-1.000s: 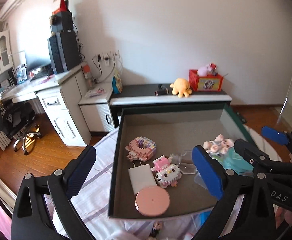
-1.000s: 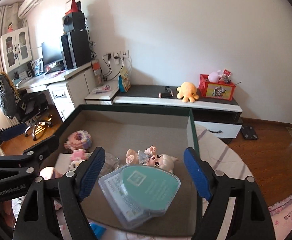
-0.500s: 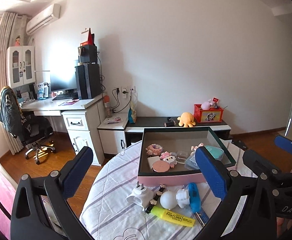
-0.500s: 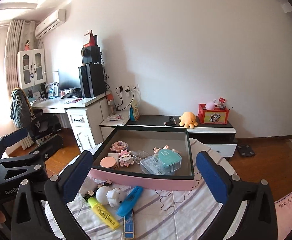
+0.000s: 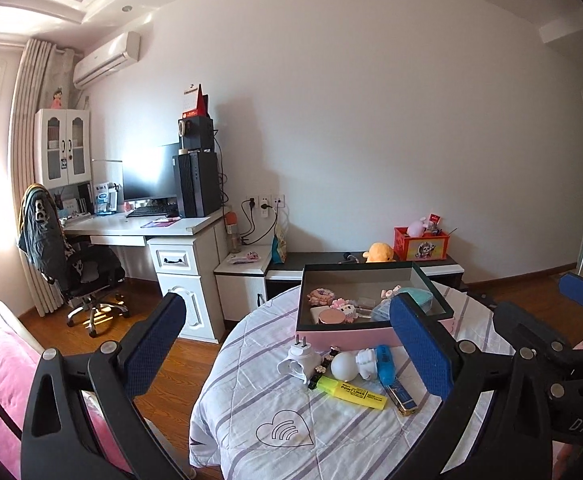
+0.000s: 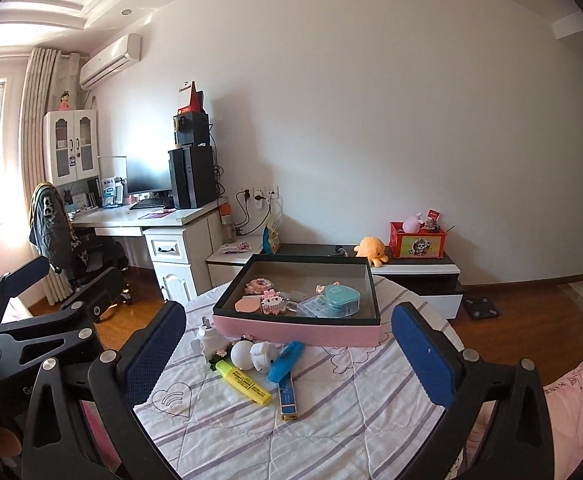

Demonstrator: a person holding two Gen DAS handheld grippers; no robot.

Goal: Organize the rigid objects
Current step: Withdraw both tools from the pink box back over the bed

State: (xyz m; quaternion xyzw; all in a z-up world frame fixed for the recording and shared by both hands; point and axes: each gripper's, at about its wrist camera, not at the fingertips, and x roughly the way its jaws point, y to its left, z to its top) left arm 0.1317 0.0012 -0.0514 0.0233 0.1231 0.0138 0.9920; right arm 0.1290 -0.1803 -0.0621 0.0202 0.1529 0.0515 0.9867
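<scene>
I take the pink box (image 6: pixel 297 330) on the round table (image 6: pixel 371 400) as my landmark; both my grippers hang in the air on the near side of it, well apart from it. My right gripper (image 6: pixel 287 354) has its jaws wide apart, as wide as they go, and they were just opening a moment ago; nothing is between the blue pads (image 6: pixel 425 356). My left gripper (image 5: pixel 287 346) also stands wide open and it holds nothing.

Inside the box I see a teal case (image 6: pixel 341 296) on a clear packet near the right wall; a pink disc (image 6: pixel 247 303) and a small block figure (image 6: pixel 273 303) lie toward the left wall, and a pink donut-like toy (image 6: pixel 256 286) lies behind them.

Just in front of the box, on the striped cloth, some things are still outside: a white plug (image 6: pixel 207 338) at the left front corner, a white ball (image 6: pixel 241 354) and a white figure (image 6: pixel 263 354) touching each other, a blue marker (image 6: pixel 285 360) leaning toward the box front, a yellow highlighter (image 6: pixel 243 382), and a blue flat stick (image 6: pixel 288 398) nearest to me.
</scene>
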